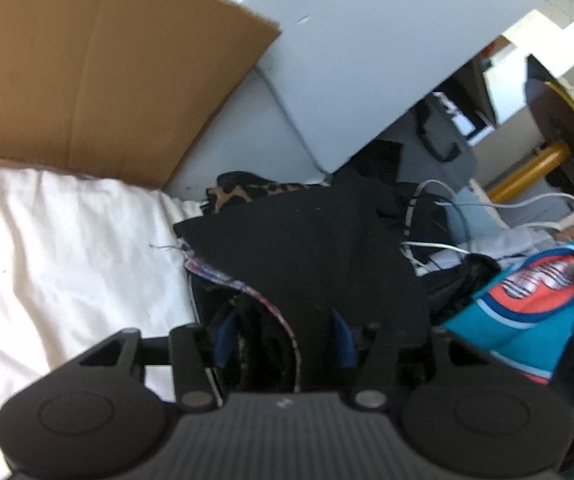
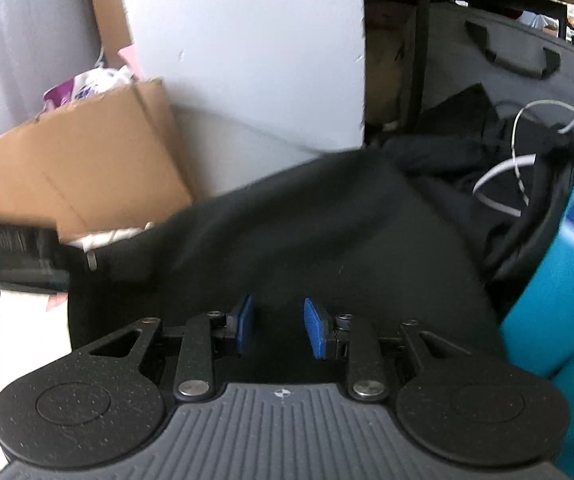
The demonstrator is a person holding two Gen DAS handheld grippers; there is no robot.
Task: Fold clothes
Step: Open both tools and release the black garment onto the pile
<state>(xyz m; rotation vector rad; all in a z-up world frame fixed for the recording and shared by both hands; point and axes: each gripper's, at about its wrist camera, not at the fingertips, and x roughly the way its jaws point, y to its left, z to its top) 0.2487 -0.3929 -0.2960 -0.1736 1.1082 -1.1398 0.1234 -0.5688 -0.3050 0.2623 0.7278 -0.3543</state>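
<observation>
Between the blue pads of the left gripper (image 1: 283, 336) lies a fold of the black garment (image 1: 311, 256) with a thin patterned trim curling through it — the jaws stand apart, and the pads do not seem to press on the cloth. The garment spreads out from there over a heap of dark clothes, beside a white sheet (image 1: 67, 248) with a red patch. A leopard-print piece (image 1: 239, 196) peeks out behind it, and a cardboard box (image 1: 99, 68) leans against the pale wall. To the right sits a teal cloth with an orange emblem (image 1: 527, 304) and some white cables (image 1: 487, 204).

Over at the right gripper (image 2: 277, 328), the jaws are partly open above the same black garment (image 2: 327, 232); nothing is pinched between the pads. Beyond it stand the box (image 2: 79, 176), a grey bag with black handles (image 2: 527, 68), white cables (image 2: 503, 196) and — at the edge — the teal cloth (image 2: 559, 280).
</observation>
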